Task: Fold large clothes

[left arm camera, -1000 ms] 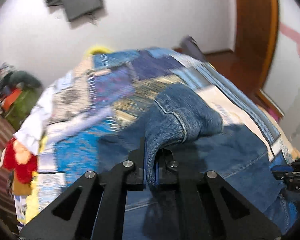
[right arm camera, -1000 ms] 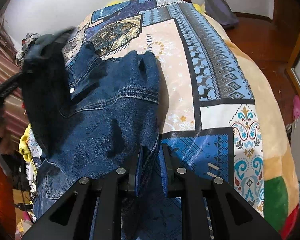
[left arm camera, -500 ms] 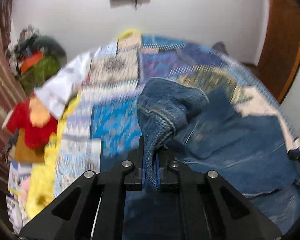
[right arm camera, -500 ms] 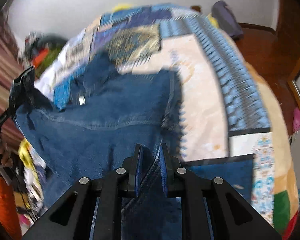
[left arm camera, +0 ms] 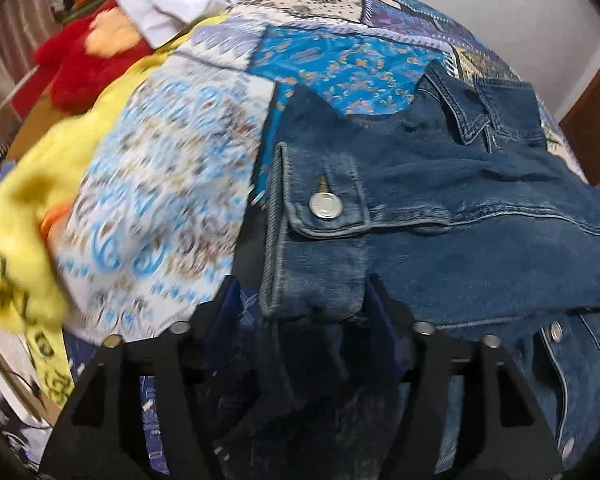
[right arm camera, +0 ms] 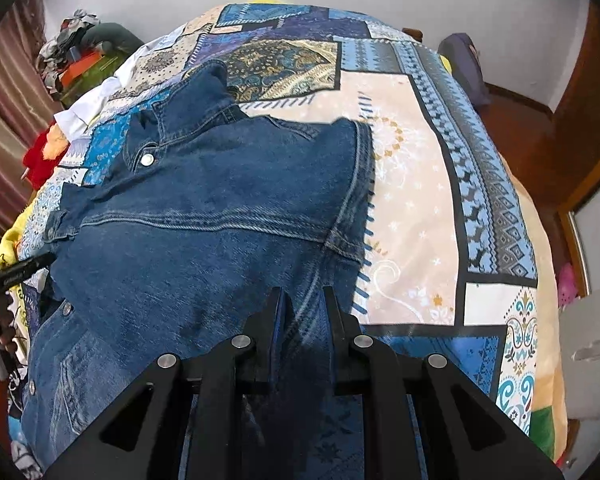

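A dark blue denim jacket (right arm camera: 220,216) lies spread on a patchwork bedspread (right arm camera: 412,184), collar (right arm camera: 204,92) toward the far end. In the left wrist view its sleeve is folded across the body, and the cuff (left arm camera: 320,248), with a silver button (left arm camera: 326,204), rests on the denim. My left gripper (left arm camera: 300,284) is low over that cuff. Its jaws are opening and stand wide on either side of the cuff without pressing it. My right gripper (right arm camera: 303,294) is shut on the jacket's right side seam near the bed's front edge.
A yellow plush toy (left arm camera: 32,184) and a red one (left arm camera: 84,68) lie at the bed's left edge beside a white cloth (left arm camera: 172,12). A heap of clothes (right arm camera: 80,52) is at the far left. Wooden floor (right arm camera: 540,140) and a purple bag (right arm camera: 464,64) lie right of the bed.
The left gripper swung left and down with the sleeve cuff, laid it on the jacket and opened. The right gripper stayed shut on the jacket's side and barely shifted.
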